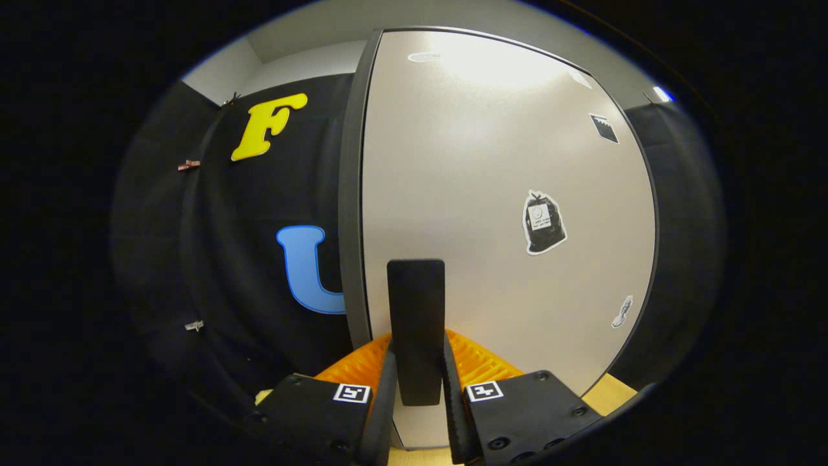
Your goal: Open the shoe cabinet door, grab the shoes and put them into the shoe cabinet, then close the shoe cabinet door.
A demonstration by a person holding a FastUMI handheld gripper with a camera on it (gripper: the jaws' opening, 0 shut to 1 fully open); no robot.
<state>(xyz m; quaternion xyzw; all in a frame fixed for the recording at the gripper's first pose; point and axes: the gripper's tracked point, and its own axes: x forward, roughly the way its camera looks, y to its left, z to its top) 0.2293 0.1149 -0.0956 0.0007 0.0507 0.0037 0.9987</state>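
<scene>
In the gripper view, the hand-held gripper (417,388) is clamped on a dark upright handle (416,323), one finger pressing each side of it. The handle stands on the pale cabinet door (491,194), which rises just beyond the fingers within a dark frame (348,194). Stickers (543,223) dot the door. A strip of wooden floor (611,395) shows under the door's lower corner.

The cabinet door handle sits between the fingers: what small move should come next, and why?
Probably pull the handle back to swing the door open. The tool looks closed on the handle from both sides, and the door seems shut.
</scene>
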